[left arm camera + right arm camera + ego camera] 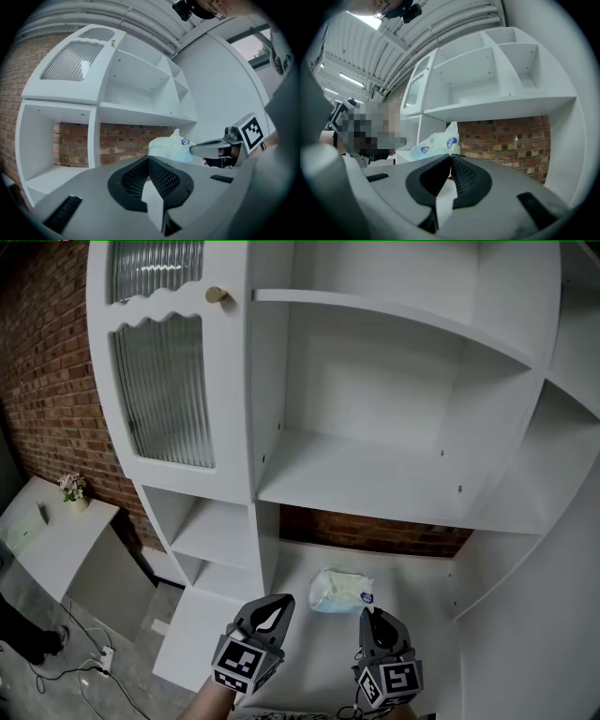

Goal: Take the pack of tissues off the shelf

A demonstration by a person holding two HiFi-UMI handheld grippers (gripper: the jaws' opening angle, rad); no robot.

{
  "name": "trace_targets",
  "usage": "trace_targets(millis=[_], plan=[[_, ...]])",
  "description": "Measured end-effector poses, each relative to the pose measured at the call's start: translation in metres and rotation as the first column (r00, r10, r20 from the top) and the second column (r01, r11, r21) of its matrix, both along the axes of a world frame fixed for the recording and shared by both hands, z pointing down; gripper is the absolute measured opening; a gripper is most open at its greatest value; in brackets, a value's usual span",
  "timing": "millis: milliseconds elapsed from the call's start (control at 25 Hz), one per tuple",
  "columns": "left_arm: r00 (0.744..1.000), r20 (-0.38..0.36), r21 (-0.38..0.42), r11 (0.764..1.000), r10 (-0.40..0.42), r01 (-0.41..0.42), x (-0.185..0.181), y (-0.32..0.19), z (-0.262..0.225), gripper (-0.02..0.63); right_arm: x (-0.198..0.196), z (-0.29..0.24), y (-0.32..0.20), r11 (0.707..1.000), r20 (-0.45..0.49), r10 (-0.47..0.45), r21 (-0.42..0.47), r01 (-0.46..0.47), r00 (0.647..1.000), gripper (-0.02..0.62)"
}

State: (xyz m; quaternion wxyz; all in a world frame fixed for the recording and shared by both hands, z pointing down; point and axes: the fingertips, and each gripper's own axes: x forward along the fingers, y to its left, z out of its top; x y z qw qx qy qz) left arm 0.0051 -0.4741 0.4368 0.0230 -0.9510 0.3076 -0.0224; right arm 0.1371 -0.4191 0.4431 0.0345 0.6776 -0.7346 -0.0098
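White shelf (424, 589), one tissue pack (339, 590), two grippers (279, 602) (367, 614)

White shelf unit (375, 474) w/ grey ribbed-glass door (164, 390), red-brown brick wall (47, 381), tissue pack (339, 589) pale blue-green w/ dark-blue logo, left gripper (286, 598) & right gripper (366, 612) grey w/ blk-&-wht square-marker cubes.

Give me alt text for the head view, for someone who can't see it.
A pale, soft plastic pack of tissues lies on a low shelf of a white open cabinet, red brick behind. The grey left tongs and right tongs, both shut, point at it from below.
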Motion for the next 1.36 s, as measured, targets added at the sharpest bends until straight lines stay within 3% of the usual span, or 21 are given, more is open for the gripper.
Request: trace_targets(millis=[1360], plan=[[1.000,0.008,0.006,1.000,0.006,-0.007,0.0041,0.0031,-0.0012,0.003,-0.0057,-0.0044,-0.0064,1.000,-0.019,0.002,-0.005,-0.003,1.000,0.009]])
